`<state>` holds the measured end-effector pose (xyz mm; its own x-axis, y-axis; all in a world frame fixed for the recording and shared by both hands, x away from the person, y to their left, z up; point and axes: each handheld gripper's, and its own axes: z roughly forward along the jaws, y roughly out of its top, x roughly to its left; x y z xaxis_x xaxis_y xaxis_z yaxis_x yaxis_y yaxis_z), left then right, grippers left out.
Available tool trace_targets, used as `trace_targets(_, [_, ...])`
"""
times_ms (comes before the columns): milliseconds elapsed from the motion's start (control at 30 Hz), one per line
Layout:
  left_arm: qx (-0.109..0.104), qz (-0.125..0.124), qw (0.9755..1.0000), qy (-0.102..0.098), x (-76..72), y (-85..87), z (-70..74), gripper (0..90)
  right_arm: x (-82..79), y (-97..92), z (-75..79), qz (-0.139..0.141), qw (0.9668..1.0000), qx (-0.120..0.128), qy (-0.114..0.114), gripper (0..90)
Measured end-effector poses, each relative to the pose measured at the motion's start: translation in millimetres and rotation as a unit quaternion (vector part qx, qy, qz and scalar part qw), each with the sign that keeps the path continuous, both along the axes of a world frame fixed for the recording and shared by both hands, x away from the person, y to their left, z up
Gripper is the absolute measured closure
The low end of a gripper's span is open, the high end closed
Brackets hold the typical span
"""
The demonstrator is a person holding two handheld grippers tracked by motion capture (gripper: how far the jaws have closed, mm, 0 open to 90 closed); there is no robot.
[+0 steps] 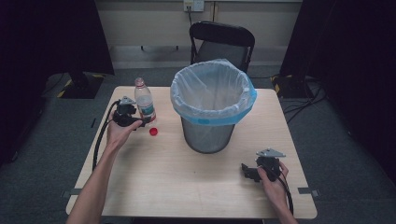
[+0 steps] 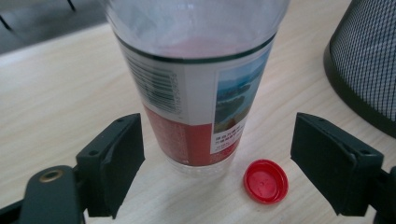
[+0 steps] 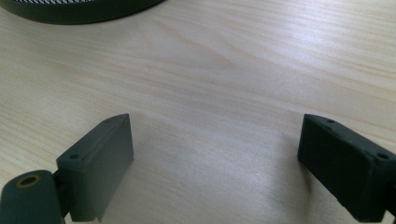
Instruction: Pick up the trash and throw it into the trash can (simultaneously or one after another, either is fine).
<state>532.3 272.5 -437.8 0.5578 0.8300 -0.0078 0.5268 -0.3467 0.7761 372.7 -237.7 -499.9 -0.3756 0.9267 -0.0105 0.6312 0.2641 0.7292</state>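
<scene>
A clear plastic bottle (image 1: 144, 102) with a red and white label stands upright on the table's left side, uncapped. Its red cap (image 1: 153, 131) lies flat on the wood just beside it. My left gripper (image 1: 140, 122) is open at the bottle's base; in the left gripper view the bottle (image 2: 194, 84) stands between the jaws without touching them, and the cap (image 2: 265, 180) lies near the right jaw. My right gripper (image 1: 246, 171) rests open near the front right of the table, with bare wood between its jaws (image 3: 215, 154).
A black mesh waste bin (image 1: 210, 133) lined with a blue and white bag stands mid-table, between the two grippers. Its base shows in the left gripper view (image 2: 369, 65) and the right gripper view (image 3: 79, 9). A black chair (image 1: 222, 44) stands behind the table.
</scene>
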Motion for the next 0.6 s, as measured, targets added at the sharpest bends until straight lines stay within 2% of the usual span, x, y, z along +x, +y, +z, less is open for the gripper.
trace_targets(33, [0.001,-0.004,1.0,0.005,2.8,-0.5,-1.5,16.2,0.0,0.0,0.0,0.0,1.0,0.0,0.0,9.5])
trace_targets(133, [-0.005,0.003,1.0,-0.006,9.3,-3.9,-0.7,16.1,0.0,0.0,0.0,0.0,1.0,0.0,0.0,9.5])
trace_targets(167, [-0.004,0.009,0.9998,-0.017,10.7,-6.3,-0.9,16.4,0.0,0.0,0.0,0.0,1.0,0.0,0.0,9.5])
trace_targets(200, [0.004,0.009,0.9998,-0.018,12.4,-7.1,-1.3,16.8,0.0,0.0,0.0,0.0,1.0,0.0,0.0,9.5])
trace_targets(233, [0.009,0.004,0.9999,-0.01,15.1,-7.0,-1.9,16.8,0.0,0.0,0.0,0.0,1.0,0.0,0.0,9.5])
trace_targets(300, [-0.012,0.006,0.9998,-0.012,18.3,-10.0,-4.5,15.9,0.0,0.0,0.0,0.0,1.0,0.0,0.0,9.5])
trace_targets(333, [-0.001,0.006,0.9998,-0.017,20.2,-12.2,-5.9,17.4,0.0,0.0,0.0,0.0,1.0,0.0,0.0,9.5])
trace_targets(400, [0.008,0.006,0.9999,-0.013,23.2,-15.0,-8.1,17.7,0.0,0.0,0.0,0.0,1.0,0.0,0.0,9.5])
trace_targets(500, [0.003,0.003,1.0,-0.009,25.6,-14.5,-9.2,18.3,0.0,0.0,0.0,0.0,1.0,0.0,0.0,9.5])
trace_targets(567, [-0.003,0.004,0.9999,-0.013,25.8,-14.5,-8.9,27.7,0.0,-0.1,0.0,0.001,1.0,0.0,0.0,9.5])
trace_targets(600, [-0.004,0.008,0.9999,-0.013,26.0,-15.0,-9.3,27.6,0.0,0.0,0.0,0.0,1.0,0.0,0.0,9.5])
